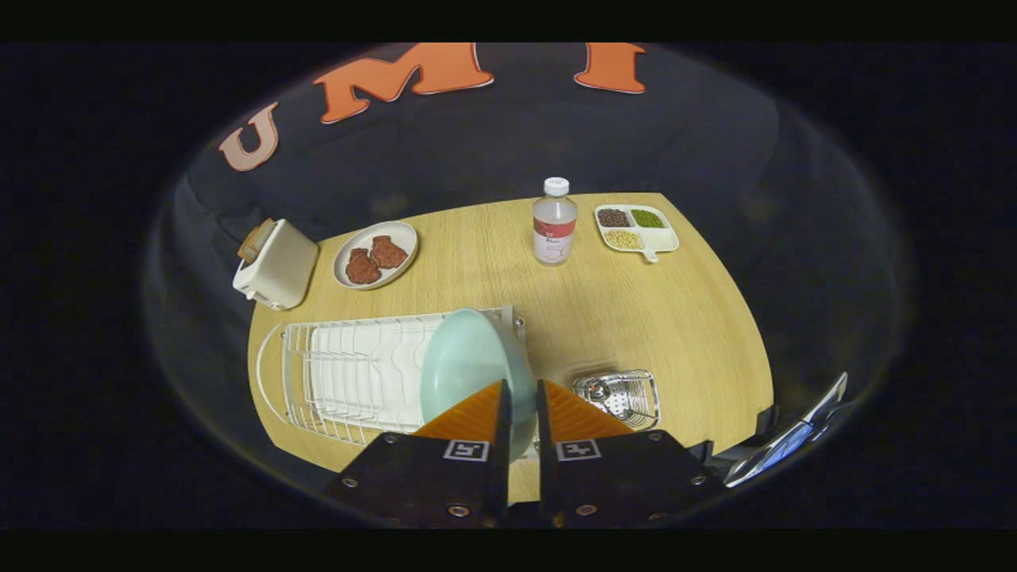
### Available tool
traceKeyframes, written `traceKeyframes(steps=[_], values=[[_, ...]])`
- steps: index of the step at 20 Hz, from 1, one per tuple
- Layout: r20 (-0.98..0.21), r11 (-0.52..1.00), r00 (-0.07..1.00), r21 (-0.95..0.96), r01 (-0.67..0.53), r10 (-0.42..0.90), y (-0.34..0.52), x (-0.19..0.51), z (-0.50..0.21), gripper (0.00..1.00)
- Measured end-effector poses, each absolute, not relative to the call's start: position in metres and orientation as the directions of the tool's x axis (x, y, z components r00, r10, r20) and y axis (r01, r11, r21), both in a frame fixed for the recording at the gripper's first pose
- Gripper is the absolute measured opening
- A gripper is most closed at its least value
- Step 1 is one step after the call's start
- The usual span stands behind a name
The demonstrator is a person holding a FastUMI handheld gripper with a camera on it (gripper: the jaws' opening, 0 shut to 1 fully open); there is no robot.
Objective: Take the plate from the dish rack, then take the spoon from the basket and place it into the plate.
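Here, at lower centre of the frame, my gripper [522, 388] has its jaws narrowed around the rim of the pale green plate [470, 367], which stands on edge at the right end of the white dish rack [349, 377]; whether both fingers press it I cannot tell. Just right, the metal basket [628, 389] holds the spoon [597, 391]. Farther up sit a toaster [278, 264], a plate of meat [375, 254], a bottle [554, 222] and a divided tray [636, 228].
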State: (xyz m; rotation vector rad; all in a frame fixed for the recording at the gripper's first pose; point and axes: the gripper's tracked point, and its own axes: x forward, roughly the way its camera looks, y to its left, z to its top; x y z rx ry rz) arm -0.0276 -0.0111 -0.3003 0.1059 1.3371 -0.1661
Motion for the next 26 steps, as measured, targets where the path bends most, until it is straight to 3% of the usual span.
traceKeyframes(steps=[4, 7, 9, 12, 19, 26], values=[[-0.982, 0.983, 0.175, -0.031, 0.183, -0.064, -0.023, -0.031, -0.319, 0.16], [-0.987, 0.971, 0.149, 0.096, 0.217, 0.064, 0.0, -0.035, -0.329, 0.17], [-0.986, 0.971, 0.15, 0.109, 0.213, 0.078, 0.001, -0.036, -0.339, 0.16], [-0.985, 0.979, 0.135, 0.125, 0.161, 0.104, 0.016, -0.042, -0.349, 0.07], [-0.949, 0.97, 0.254, 0.218, 0.105, 0.186, 0.038, -0.021, -0.33, 0.03], [-0.907, 0.934, 0.295, 0.343, 0.098, 0.302, 0.045, -0.031, -0.295, 0.03]])
